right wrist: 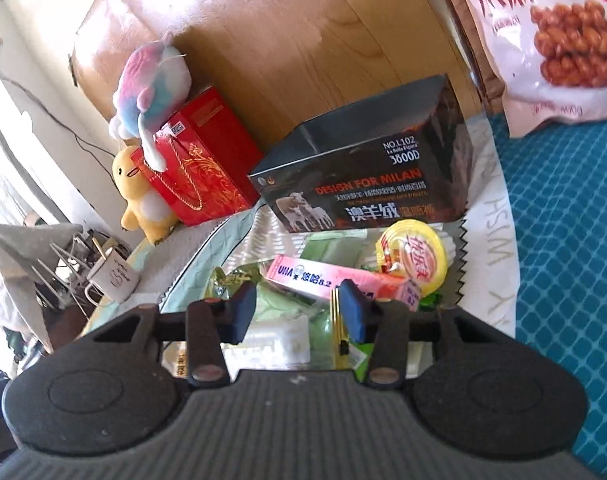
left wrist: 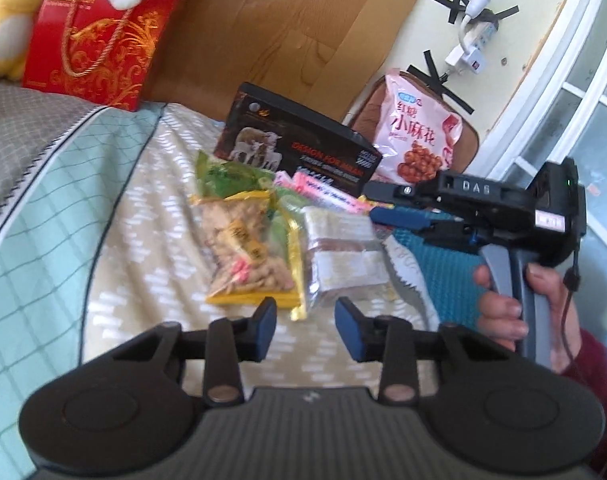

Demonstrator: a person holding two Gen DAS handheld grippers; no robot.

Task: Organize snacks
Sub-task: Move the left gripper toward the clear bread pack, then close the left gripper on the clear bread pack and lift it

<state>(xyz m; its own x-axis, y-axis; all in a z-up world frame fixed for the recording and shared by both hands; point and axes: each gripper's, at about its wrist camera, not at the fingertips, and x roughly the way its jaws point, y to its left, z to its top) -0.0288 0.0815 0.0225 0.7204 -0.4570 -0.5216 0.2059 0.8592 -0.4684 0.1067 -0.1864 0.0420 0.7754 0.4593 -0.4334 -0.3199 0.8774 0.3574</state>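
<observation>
Several snacks lie in a heap on a patterned bedspread [left wrist: 143, 240]. A clear bag of beige snacks with yellow edges [left wrist: 243, 256] and a silvery pack [left wrist: 343, 252] lie just beyond my left gripper [left wrist: 305, 320], which stands open a little above the cover with nothing between its pads. My right gripper [right wrist: 297, 308] is open over green packets [right wrist: 279, 308], with a pink long box [right wrist: 335, 280] and a yellow jelly cup [right wrist: 415, 256] just ahead. In the left wrist view the right gripper [left wrist: 373, 202] hovers over the heap, held by a hand [left wrist: 503, 304]. A black box [left wrist: 299, 148] stands behind.
A pink bag of fried twists [left wrist: 415, 140] leans behind the black box. A red gift box [left wrist: 99, 40] and a yellow plush [left wrist: 7, 24] stand at the wooden headboard [left wrist: 283, 20]. A teal mat [right wrist: 563, 220] lies at the right. A white mug [right wrist: 113, 276] sits beside the bed.
</observation>
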